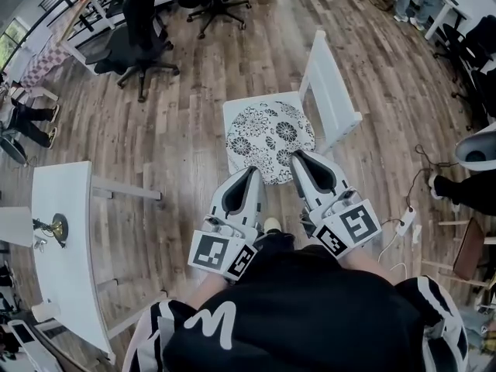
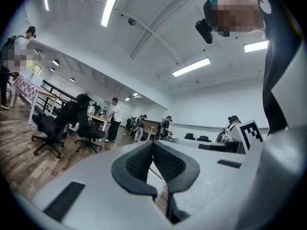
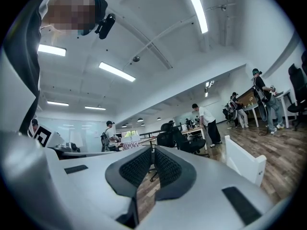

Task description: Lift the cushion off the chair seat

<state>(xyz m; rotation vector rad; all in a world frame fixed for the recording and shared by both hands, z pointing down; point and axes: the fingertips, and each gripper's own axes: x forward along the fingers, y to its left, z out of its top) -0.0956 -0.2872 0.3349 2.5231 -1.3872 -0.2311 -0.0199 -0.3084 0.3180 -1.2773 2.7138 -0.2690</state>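
left gripper (image 1: pixel 253 170) and right gripper (image 1: pixel 299 156) point level toward cushion (image 1: pixel 267 126), jaws pressed together.

Round black-and-white floral cushion (image 1: pixel 270 141) lying flat on white chair seat (image 1: pixel 236 115).

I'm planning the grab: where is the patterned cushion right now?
Head view, centre: the cushion lies on the white chair seat, its near edge by the tips of the left gripper and right gripper.

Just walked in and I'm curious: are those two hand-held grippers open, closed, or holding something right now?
Left hand-held gripper: closed, holding nothing.
Right hand-held gripper: closed, holding nothing.
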